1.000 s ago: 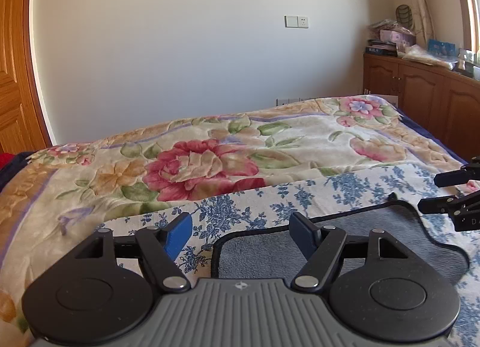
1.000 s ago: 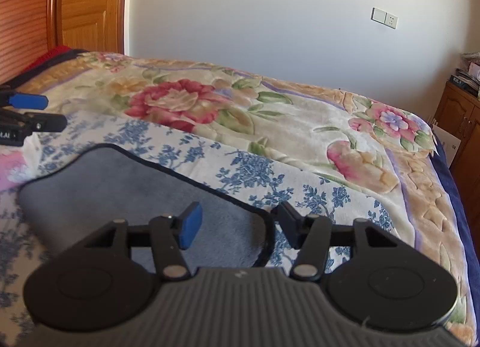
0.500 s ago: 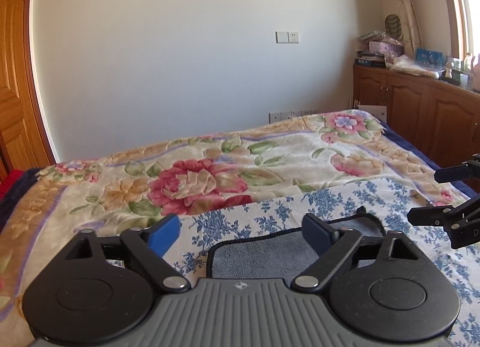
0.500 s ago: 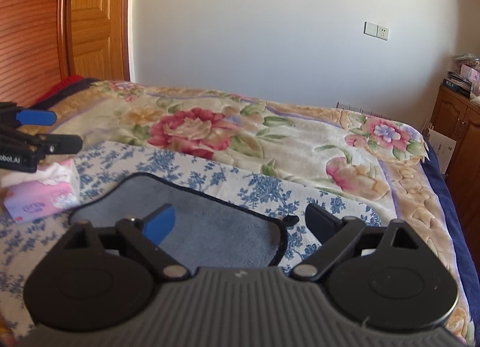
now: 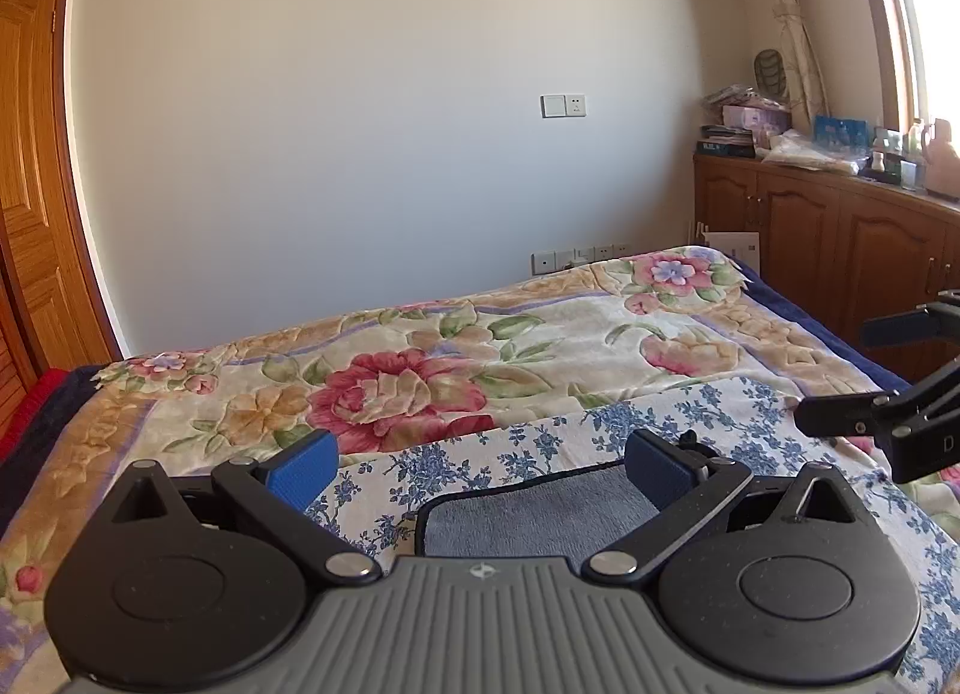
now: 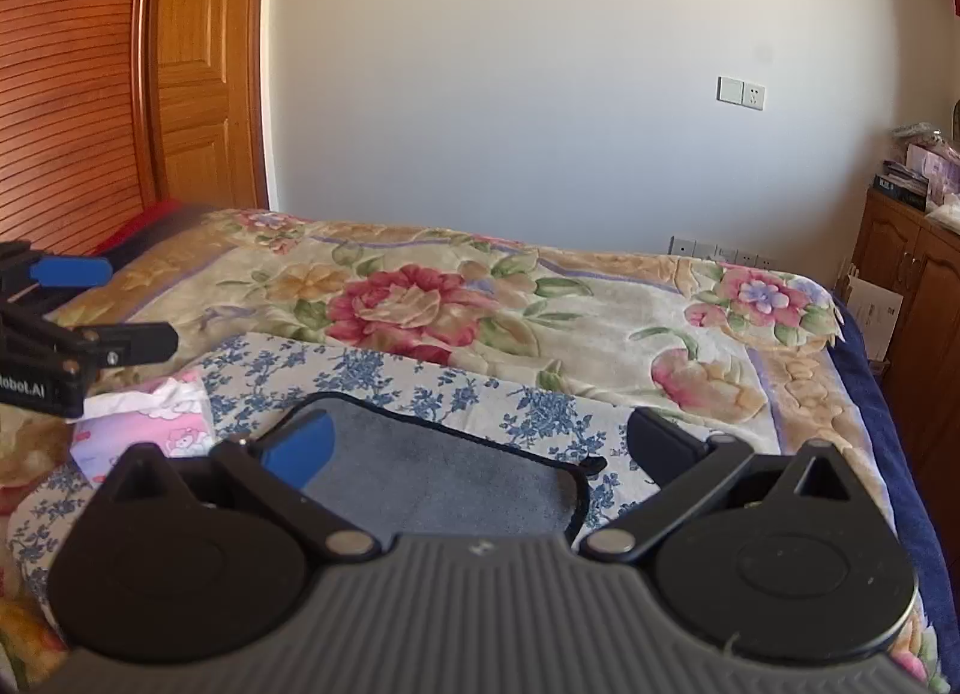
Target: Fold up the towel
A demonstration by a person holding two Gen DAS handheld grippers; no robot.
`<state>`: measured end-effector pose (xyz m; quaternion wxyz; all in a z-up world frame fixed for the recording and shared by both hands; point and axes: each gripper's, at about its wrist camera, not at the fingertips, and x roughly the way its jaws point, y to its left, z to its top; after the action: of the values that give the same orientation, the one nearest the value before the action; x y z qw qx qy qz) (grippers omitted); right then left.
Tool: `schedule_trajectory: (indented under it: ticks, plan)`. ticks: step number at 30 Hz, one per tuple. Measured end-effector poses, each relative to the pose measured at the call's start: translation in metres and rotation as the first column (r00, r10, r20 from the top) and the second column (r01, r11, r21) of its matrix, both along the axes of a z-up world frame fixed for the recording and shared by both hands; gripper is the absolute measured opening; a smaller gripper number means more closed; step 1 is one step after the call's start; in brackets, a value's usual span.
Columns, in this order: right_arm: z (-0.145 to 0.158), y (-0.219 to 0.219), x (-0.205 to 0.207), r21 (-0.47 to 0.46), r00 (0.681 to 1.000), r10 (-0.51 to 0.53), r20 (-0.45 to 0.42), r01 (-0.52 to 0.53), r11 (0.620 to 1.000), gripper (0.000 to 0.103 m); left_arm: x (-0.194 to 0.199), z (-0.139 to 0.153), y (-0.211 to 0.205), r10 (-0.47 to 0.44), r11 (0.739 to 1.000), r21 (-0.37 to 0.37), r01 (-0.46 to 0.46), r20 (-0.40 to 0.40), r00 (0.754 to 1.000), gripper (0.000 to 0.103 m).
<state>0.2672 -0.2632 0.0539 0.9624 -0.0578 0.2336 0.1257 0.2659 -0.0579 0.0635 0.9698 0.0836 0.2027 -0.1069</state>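
**Both grippers let go and lift off the folded towel**

Hovering above the bed, the left gripper (image 5: pixel 480 469) has its blue-padded fingers spread wide with nothing between them, and the right gripper (image 6: pixel 477 442) is spread just as wide and just as empty. A second ago both sets of fingers stood much closer together and sat low over the cloth; half a second ago they had already parted, and now they are wider again and the views have tipped up to take in more wall. I read that as a release followed by a pull-back.

The grey towel (image 6: pixel 444 484) with its dark binding lies flat just beyond the fingers, on the blue-flowered sheet (image 6: pixel 384 370) that covers the near part of the bed. In the left wrist view only a short stretch of the towel (image 5: pixel 540 520) shows between the pads. Its near edge is hidden behind the gripper bodies, so I cannot tell how many layers it has; its compact outline suggests that at least one fold is already made.

Farther out, a pink tissue packet (image 6: pixel 150 424) rests near the towel's left end. The floral blanket (image 5: pixel 420 370) fills the far side of the bed. A wooden cabinet (image 5: pixel 840 250) stands along the right wall.

With both tools free, either another fold begins with a fresh grasp, or the task is near its end.
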Motion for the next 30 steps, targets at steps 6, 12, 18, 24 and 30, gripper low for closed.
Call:
schedule_trajectory:
  ticks: [6, 12, 18, 24, 30]
  plan:
    - [0.011, 0.001, -0.016, -0.009, 1.0, -0.004, 0.013, 0.004, 1.0, 0.103, -0.016, 0.009, 0.003, 0.009, 1.0, -0.012, -0.009, 0.001, 1.0, 0.103]
    - [0.02, 0.004, -0.033, -0.003, 1.0, 0.002, 0.025, -0.001, 1.0, 0.103, -0.034, 0.021, 0.003, 0.009, 1.0, -0.003, -0.009, 0.012, 1.0, 0.103]
    - [0.026, 0.008, -0.05, 0.004, 0.999, 0.015, 0.034, -0.015, 1.0, 0.103, -0.053, 0.033, 0.003, 0.013, 1.0, -0.002, -0.012, 0.023, 1.0, 0.103]
    - [0.032, 0.012, -0.069, -0.002, 0.999, 0.029, 0.045, -0.029, 1.0, 0.103, -0.075, 0.043, 0.001, 0.008, 1.0, -0.003, -0.008, 0.033, 0.999, 0.103]
    - [0.035, 0.012, -0.085, 0.011, 0.998, 0.028, 0.048, -0.028, 1.0, 0.103, -0.095, 0.048, 0.003, 0.007, 1.0, -0.012, -0.006, 0.039, 0.999, 0.103]
